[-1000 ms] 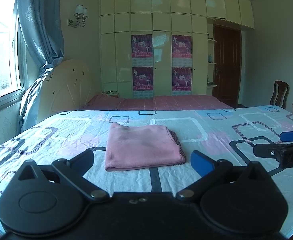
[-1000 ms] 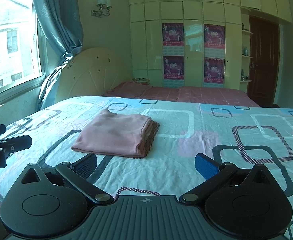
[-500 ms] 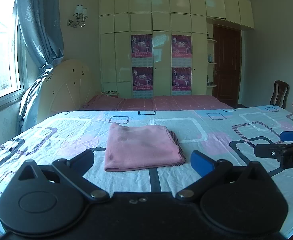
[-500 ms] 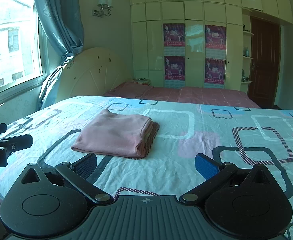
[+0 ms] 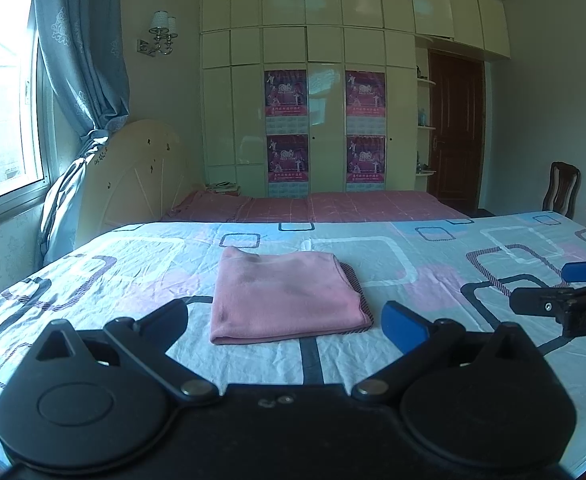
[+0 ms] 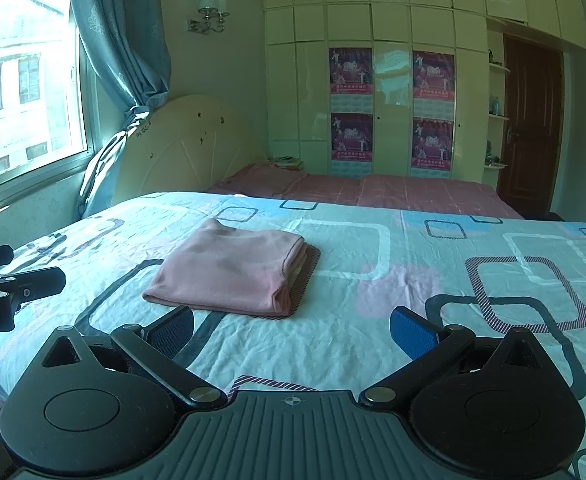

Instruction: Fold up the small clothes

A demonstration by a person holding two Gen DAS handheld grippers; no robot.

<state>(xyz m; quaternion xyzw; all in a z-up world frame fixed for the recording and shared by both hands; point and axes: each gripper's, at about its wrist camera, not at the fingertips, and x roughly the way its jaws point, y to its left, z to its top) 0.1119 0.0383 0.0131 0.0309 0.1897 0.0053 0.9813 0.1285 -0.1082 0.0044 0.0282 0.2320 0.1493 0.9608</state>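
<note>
A pink garment (image 5: 283,294) lies folded into a flat rectangle on the patterned bedsheet (image 5: 433,264), its layered edges to the right. The same pink garment (image 6: 229,268) shows left of centre in the right wrist view. My left gripper (image 5: 287,326) hovers just short of the near edge of the cloth, open and holding nothing. My right gripper (image 6: 291,330) stands open over bare sheet, to the right of and nearer than the fold. Each gripper's tips appear at the side edge of the other's view.
The bed runs wide to the right, with a second pink-covered bed (image 5: 333,206) behind it. A cream headboard (image 5: 133,176) and blue curtain (image 5: 81,80) stand at the left by the window. A wooden chair (image 5: 563,188) and a dark door (image 5: 457,132) are at the far right.
</note>
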